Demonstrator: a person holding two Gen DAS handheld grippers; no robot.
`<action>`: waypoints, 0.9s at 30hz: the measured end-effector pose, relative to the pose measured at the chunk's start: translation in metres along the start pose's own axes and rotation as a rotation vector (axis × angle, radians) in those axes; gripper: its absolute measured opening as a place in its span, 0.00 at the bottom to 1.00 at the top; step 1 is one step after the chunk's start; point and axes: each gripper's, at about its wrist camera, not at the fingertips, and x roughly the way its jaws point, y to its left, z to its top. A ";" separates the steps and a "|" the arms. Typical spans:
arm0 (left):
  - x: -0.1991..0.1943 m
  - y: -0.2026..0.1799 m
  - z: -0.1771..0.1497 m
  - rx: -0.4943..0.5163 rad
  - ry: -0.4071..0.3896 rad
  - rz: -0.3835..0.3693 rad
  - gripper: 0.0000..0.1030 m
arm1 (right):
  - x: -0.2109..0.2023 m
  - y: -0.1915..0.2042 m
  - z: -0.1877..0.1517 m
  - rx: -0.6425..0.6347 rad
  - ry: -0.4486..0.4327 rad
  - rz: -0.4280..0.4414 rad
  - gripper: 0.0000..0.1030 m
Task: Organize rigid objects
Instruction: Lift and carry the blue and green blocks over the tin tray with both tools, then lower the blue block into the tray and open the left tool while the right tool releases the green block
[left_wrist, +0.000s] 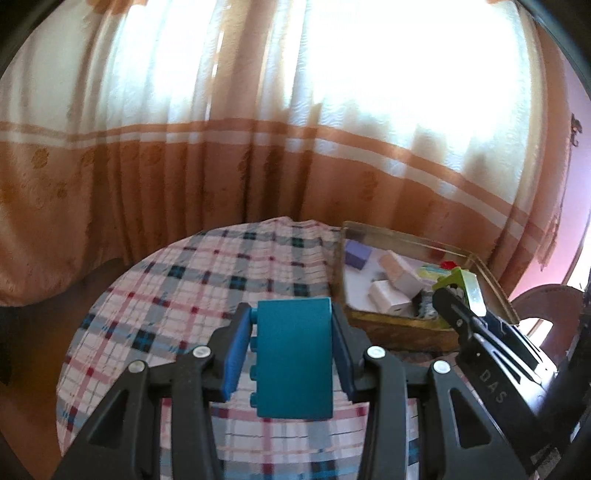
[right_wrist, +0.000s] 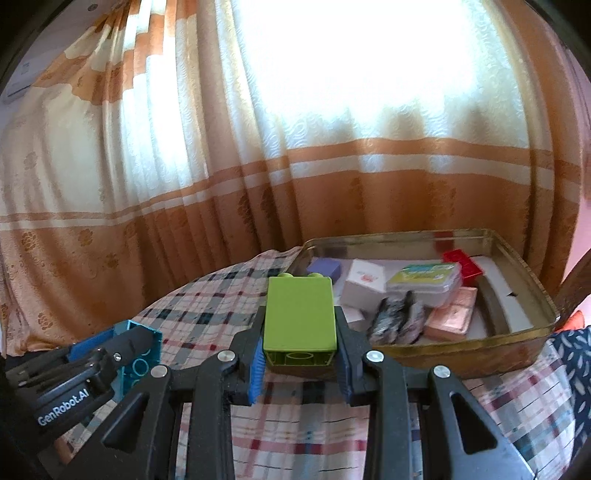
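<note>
My left gripper (left_wrist: 291, 332) is shut on a teal toy brick (left_wrist: 293, 354), held above the checked tablecloth (left_wrist: 207, 273); its studs face left. In the right wrist view that same teal brick (right_wrist: 142, 354) shows at the lower left, hollow underside toward me. My right gripper (right_wrist: 299, 354) is shut on a lime green toy brick (right_wrist: 300, 314), studs pointing away, just in front of the tin tray (right_wrist: 461, 354). From the left wrist view the green brick (left_wrist: 460, 282) hangs over the tray's (left_wrist: 399, 325) near right corner.
The tray holds a purple block (right_wrist: 325, 267), a white box (right_wrist: 364, 282), a clear plastic case (right_wrist: 424, 280), a red brick (right_wrist: 463, 262), a pink packet (right_wrist: 452, 314) and a dark bundle (right_wrist: 399, 319). An orange and cream curtain (right_wrist: 184, 184) hangs close behind the table.
</note>
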 end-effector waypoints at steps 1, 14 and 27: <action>0.001 -0.006 0.002 0.009 -0.005 -0.009 0.40 | 0.000 -0.004 0.001 0.003 -0.003 -0.010 0.33; 0.022 -0.065 0.020 0.066 -0.016 -0.092 0.40 | 0.002 -0.067 0.019 0.033 -0.041 -0.130 0.33; 0.053 -0.114 0.034 0.129 -0.018 -0.149 0.40 | 0.010 -0.118 0.034 0.048 -0.062 -0.222 0.33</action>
